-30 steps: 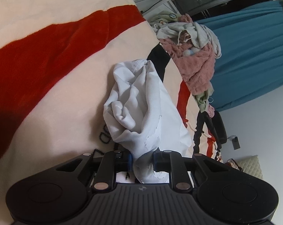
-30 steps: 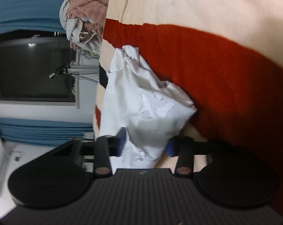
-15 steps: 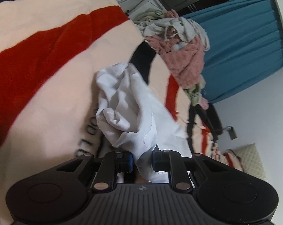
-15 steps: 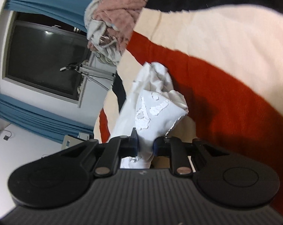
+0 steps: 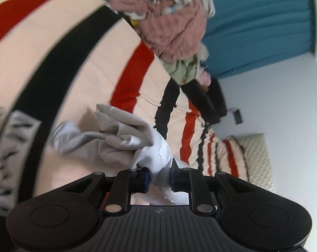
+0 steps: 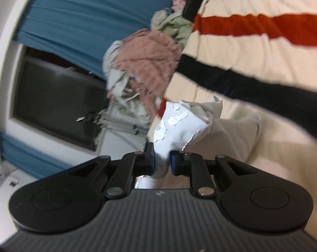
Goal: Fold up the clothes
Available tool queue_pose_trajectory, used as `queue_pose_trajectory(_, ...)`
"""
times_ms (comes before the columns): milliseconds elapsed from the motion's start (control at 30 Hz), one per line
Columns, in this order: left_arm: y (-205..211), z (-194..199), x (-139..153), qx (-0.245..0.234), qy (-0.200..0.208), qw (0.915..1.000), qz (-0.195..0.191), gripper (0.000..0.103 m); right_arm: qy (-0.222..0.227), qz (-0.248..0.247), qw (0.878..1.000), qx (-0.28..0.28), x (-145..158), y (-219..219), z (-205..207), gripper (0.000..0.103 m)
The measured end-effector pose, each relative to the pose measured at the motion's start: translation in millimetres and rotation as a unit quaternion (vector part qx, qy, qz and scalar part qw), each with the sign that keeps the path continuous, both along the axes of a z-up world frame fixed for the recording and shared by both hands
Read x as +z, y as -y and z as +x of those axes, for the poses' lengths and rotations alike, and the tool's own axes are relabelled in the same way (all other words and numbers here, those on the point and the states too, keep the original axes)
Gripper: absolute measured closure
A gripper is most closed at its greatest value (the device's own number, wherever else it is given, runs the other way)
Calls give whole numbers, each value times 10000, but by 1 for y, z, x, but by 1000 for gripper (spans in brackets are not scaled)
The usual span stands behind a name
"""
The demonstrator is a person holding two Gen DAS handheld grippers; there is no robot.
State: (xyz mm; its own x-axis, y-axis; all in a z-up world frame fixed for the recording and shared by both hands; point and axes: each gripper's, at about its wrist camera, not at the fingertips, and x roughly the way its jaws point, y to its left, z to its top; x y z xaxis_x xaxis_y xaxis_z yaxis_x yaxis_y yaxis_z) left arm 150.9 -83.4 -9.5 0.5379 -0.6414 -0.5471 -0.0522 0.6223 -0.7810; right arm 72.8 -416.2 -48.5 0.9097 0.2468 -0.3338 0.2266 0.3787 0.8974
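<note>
Cloth fills my left wrist view: the left gripper (image 5: 159, 177) has its jaws clenched on a bunched edge of the white garment (image 5: 124, 140), which hangs crumpled above the striped bed (image 5: 78, 48). I judge it needs pulling taut before laying flat.

Right wrist view: the right gripper (image 6: 162, 161) likewise pinches the cloth; its white print is too blurred to read.

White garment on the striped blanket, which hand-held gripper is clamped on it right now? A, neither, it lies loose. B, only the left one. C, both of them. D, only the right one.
C: the white garment is pinched between the fingers of the left hand-held gripper, and the right hand-held gripper is likewise shut on its cloth.
</note>
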Motion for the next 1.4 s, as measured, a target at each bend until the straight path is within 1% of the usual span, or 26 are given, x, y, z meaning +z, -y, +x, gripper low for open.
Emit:
queue_pose_trajectory(67, 31, 37, 7, -178, 120, 9994, 288, 84, -248, -20, 9997, 4, -1, 26, 34, 85)
queue_pose_trajectory(133, 54, 67, 17, -259, 389, 9987, 215, 84, -351, -98, 9993, 2, 1, 50, 70, 85)
queue_pose_trajectory(167, 65, 81, 22, -294, 529, 9980, 161, 84, -294, -163, 9994, -17, 5, 60, 86, 85)
queue_pose_trajectory(200, 76, 96, 27, -329, 669, 9972, 107, 84, -92, -309, 9995, -49, 12, 68, 97, 85)
queue_pose_trajectory(267, 92, 117, 37, -404, 1198, 9920, 34, 84, 424, -810, 9957, -113, 30, 79, 112, 85)
queue_pose_trajectory(333, 111, 130, 39, -473, 1743, 9835, 140, 84, 958, -1363, 9859, -158, 43, 85, 121, 85)
queue_pose_trajectory(400, 125, 135, 25, -574, 2150, 9741, 396, 83, 1149, -1701, 9785, -210, 33, 85, 123, 85)
queue_pose_trajectory(433, 130, 136, 11, -654, 2209, 9713, 593, 83, 1197, -1852, 9751, -234, 27, 85, 123, 85)
queue_pose_trajectory(467, 135, 137, -4, -738, 2245, 9684, 798, 83, 1150, -1992, 9729, -244, 16, 84, 124, 85)
queue_pose_trajectory(533, 142, 137, -42, -861, 2095, 9673, 1141, 84, 671, -2132, 9746, -127, -22, 79, 126, 85)
queue_pose_trajectory(633, 133, 124, -104, -1052, 1535, 9727, 1385, 85, -228, -1938, 9806, 196, -84, 71, 123, 85)
queue_pose_trajectory(700, 130, 112, -124, -1196, 1504, 9683, 1599, 84, -701, -1808, 9804, 355, -114, 65, 116, 85)
queue_pose_trajectory(733, 130, 105, -127, -1260, 1578, 9638, 1742, 82, -825, -1750, 9802, 420, -122, 61, 111, 84)
queue_pose_trajectory(800, 130, 94, -120, -1298, 1712, 9557, 2014, 78, -1057, -1657, 9791, 527, -133, 53, 102, 83)
queue_pose_trajectory(867, 130, 85, -105, -1363, 1839, 9464, 2278, 78, -1226, -1699, 9762, 554, -123, 48, 92, 82)
queue_pose_trajectory(967, 123, 67, -72, -1393, 2087, 9365, 2452, 78, -1302, -2108, 9672, 560, -91, 35, 75, 82)
queue_pose_trajectory(1067, 114, 36, -32, -1414, 2361, 9286, 2488, 75, -1057, -2440, 9622, 582, -50, 30, 52, 82)
queue_pose_trajectory(1133, 106, 8, -3, -1402, 2564, 9215, 2560, 69, -823, -2730, 9566, 597, -20, 22, 33, 82)
queue_pose_trajectory(1167, 102, -5, 11, -1396, 2664, 9177, 2595, 58, -730, -2882, 9529, 596, -6, 17, 27, 82)
queue_pose_trajectory(1200, 99, -19, 24, -1373, 2764, 9129, 2671, 42, -627, -3035, 9488, 608, 8, 11, 19, 80)
queue_pose_trajectory(1233, 98, -32, 36, -1347, 2863, 9077, 2755, 35, -531, -3183, 9444, 624, 21, 6, 9, 68)
queue_pose_trajectory(1267, 92, -46, 44, -1311, 2941, 9044, 2799, 22, -458, -3343, 9394, 605, 33, 0, 0, 56)
queue_pose_trajectory(1300, 87, -61, 52, -1273, 3015, 9014, 2835, 12, -366, -3522, 9336, 539, 44, -7, -13, 24)
queue_pose_trajectory(1333, 81, -75, 59, -1236, 3088, 8983, 2871, 8, -221, -3676, 9286, 465, 55, -14, -27, 5)
queue_pose_trajectory(1367, 75, -89, 67, -1198, 3161, 8952, 2906, 1, -77, -3796, 9241, 424, 64, -21, -39, 5)
queue_pose_trajectory(1400, 69, -103, 75, -1160, 3233, 8919, 2941, 0, 26, -3925, 9188, 430, 72, -27, -49, 2)
